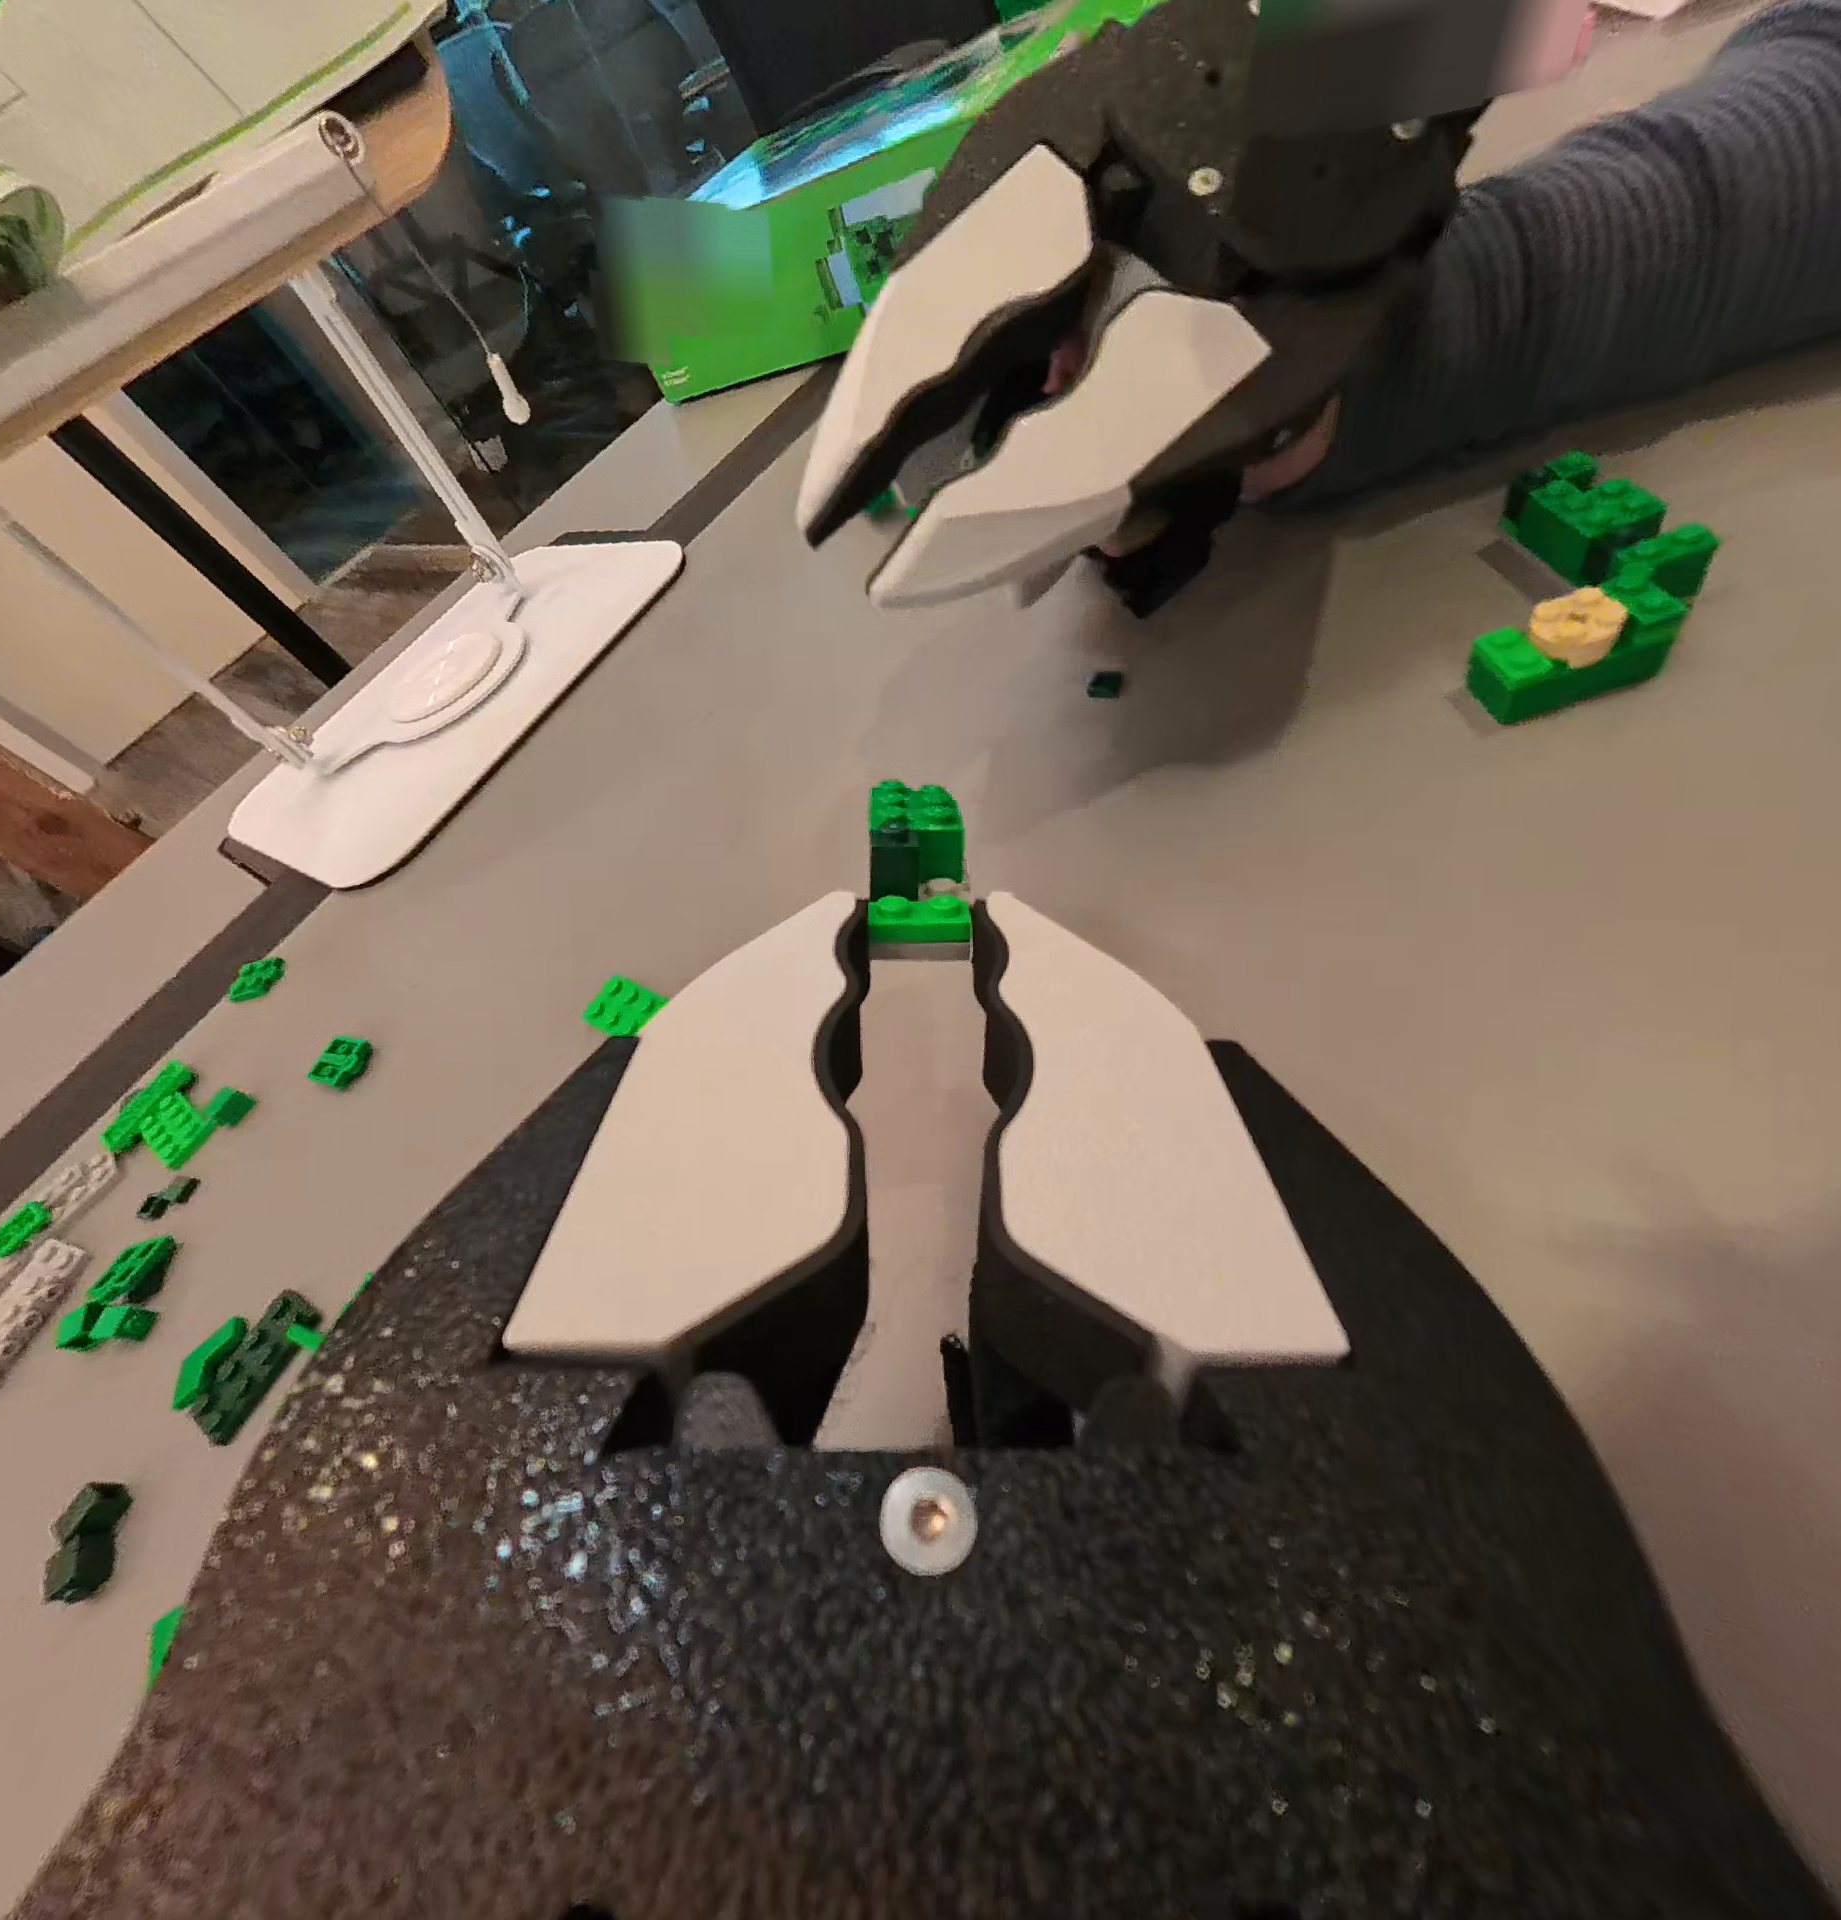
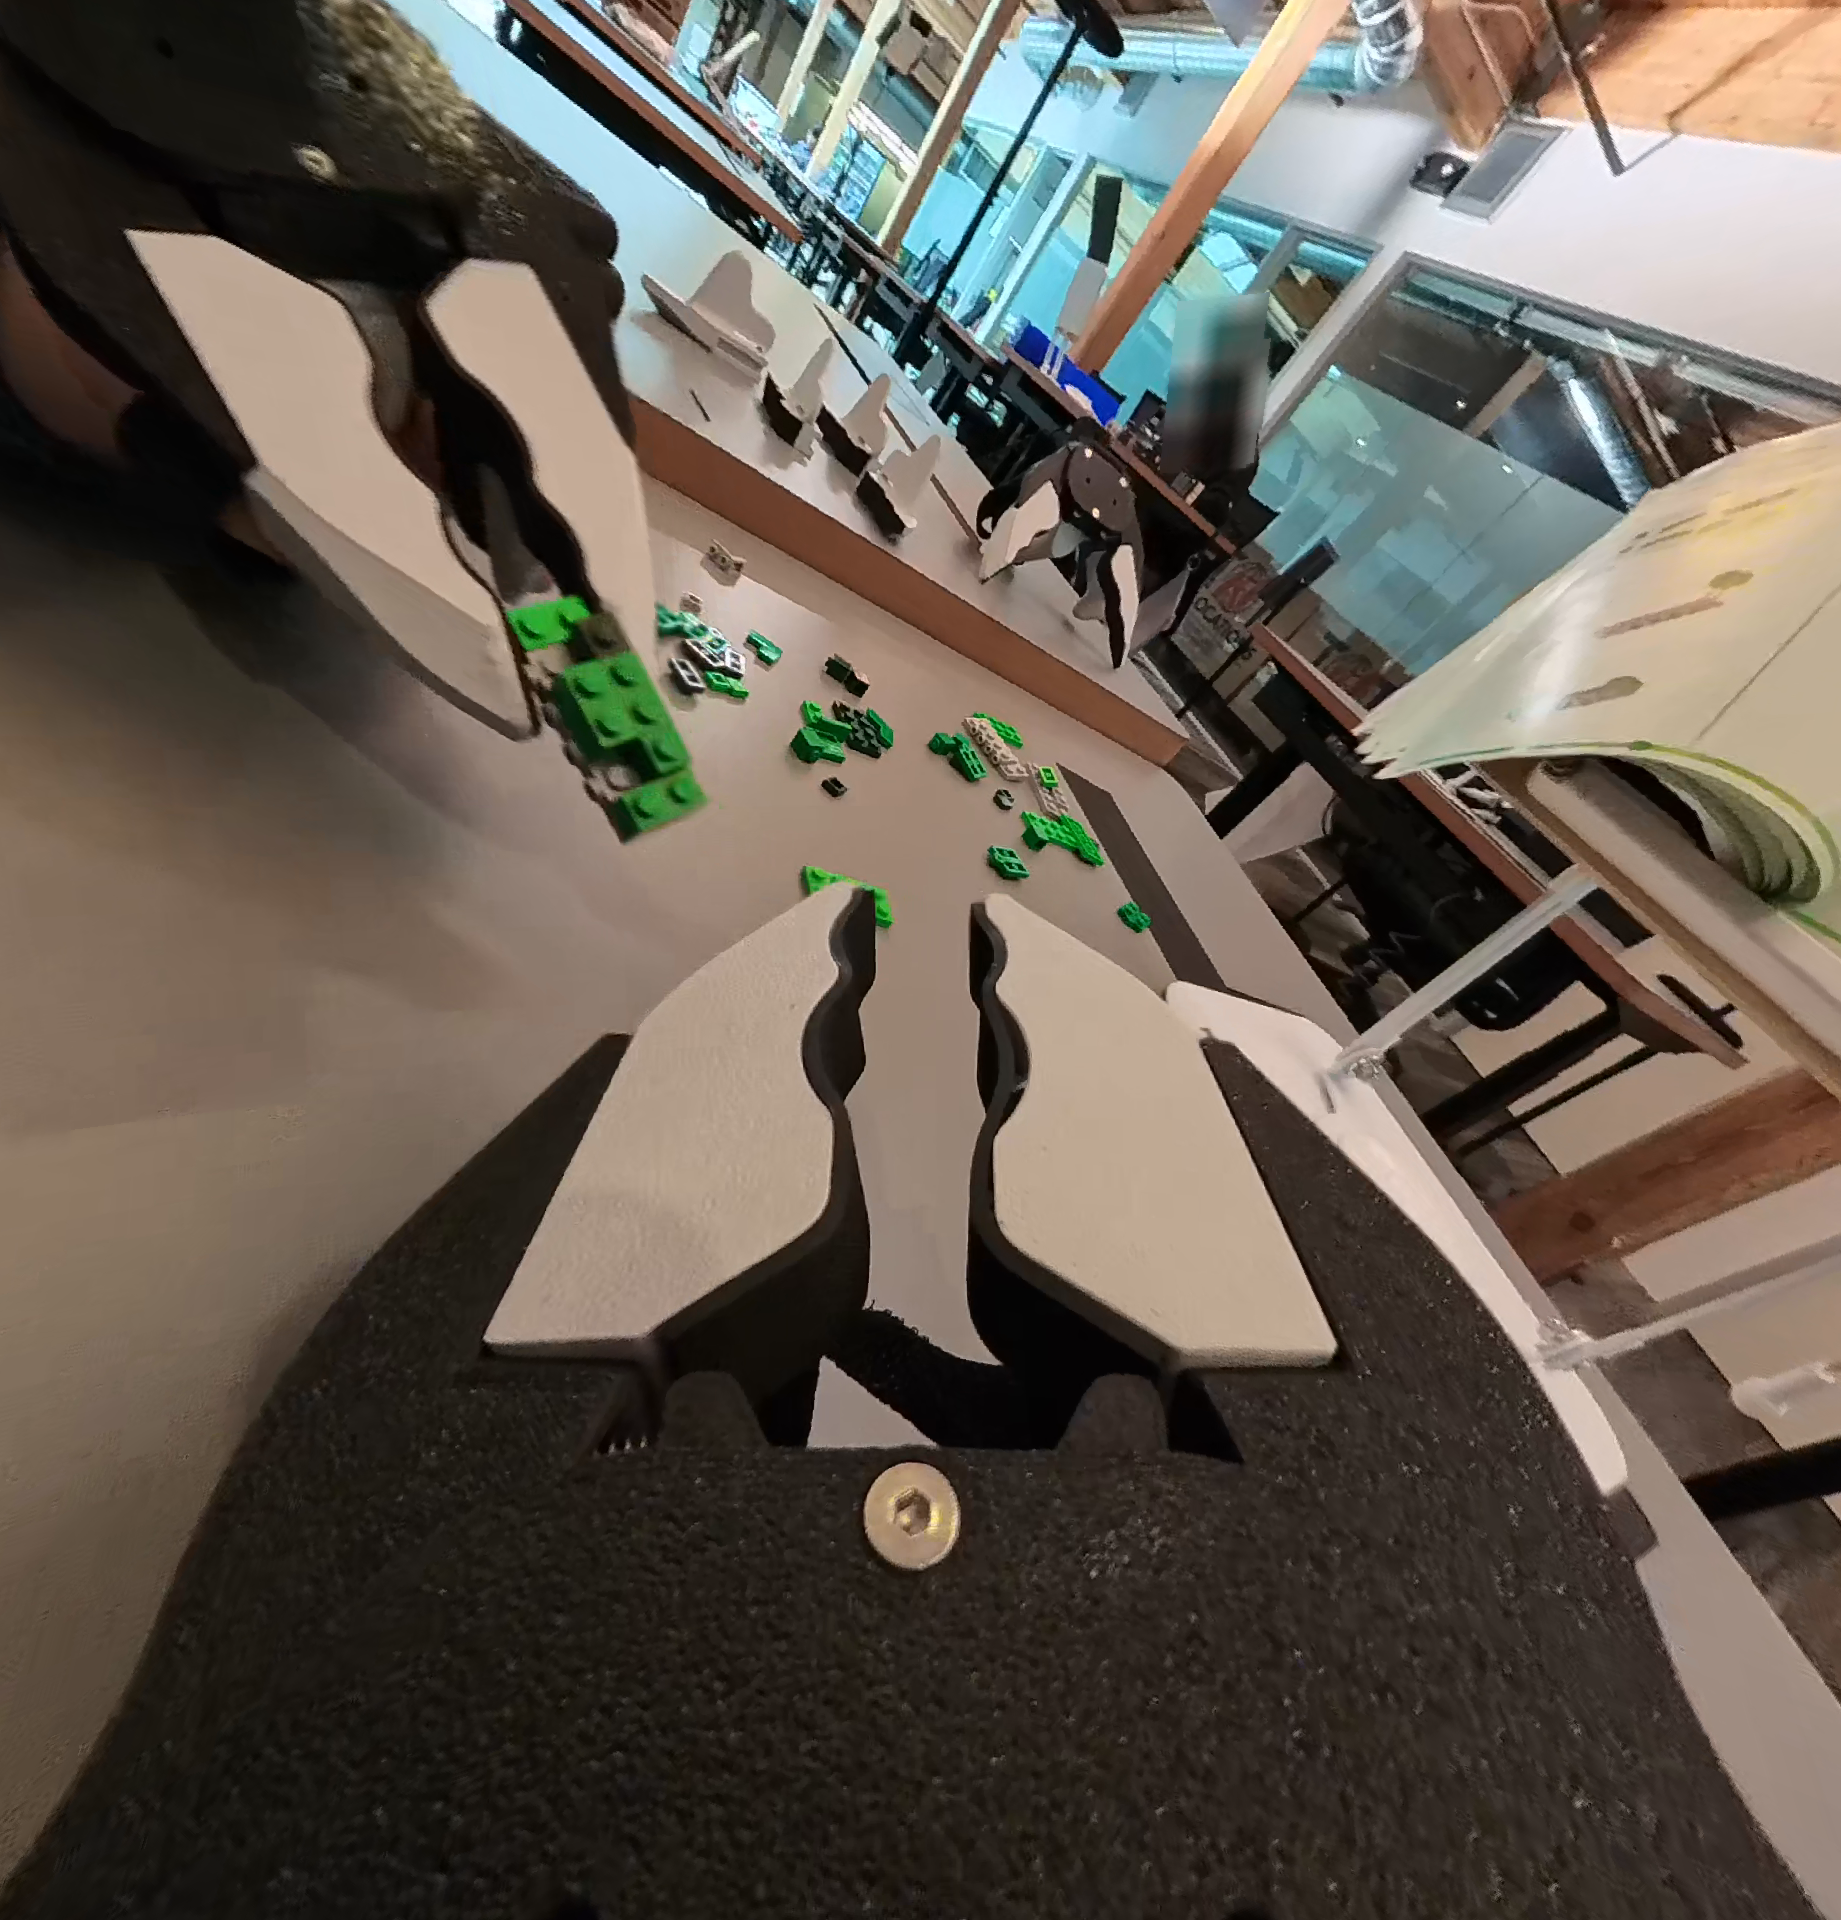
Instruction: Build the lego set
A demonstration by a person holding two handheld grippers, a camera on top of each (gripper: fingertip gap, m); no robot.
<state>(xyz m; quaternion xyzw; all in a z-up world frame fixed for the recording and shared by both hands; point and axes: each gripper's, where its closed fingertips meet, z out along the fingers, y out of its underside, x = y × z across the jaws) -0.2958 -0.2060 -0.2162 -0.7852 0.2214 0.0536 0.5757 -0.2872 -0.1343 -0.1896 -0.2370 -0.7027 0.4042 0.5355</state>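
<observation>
The build looks to be in its early-to-middle stretch. The left tongs [image 1: 921, 920] are clenched on a small stack of bricks [image 1: 918, 868], gripping it by its lowest green plate at the centre of the left wrist view; in the right wrist view the same stack [image 2: 625, 727] hangs off those tongs [image 2: 552, 665] at the upper left of the frame, clear of the worktop [image 1: 1311, 1143]. It is only a few layers of light and dark green with a hint of grey underneath. A second, larger piece of finished work [image 1: 1591, 592], stepped green bricks with a round tan piece set on it, sits on the worktop at the right edge of the left wrist view, well apart from the held stack. The right tongs [image 2: 921, 909] are released, with a clear gap between their tips and nothing in it; from the left wrist view they [image 1: 874, 540] hover above the worktop at upper centre, and something small and green shows past their tips, though motion blur makes it hard to say what. A tiny dark piece [image 1: 1105, 683] lies alone below them. Much is left: a wide scatter of loose green, dark green and grey bricks [image 2: 937, 748] covers the middle of the right wrist view, also seen at the lower left of the left wrist view [image 1: 168, 1122]. The open instruction booklet [image 2: 1622, 665] rests on a stand at right, and the green box [image 1: 791, 281] stands at the far end of the worktop.
</observation>
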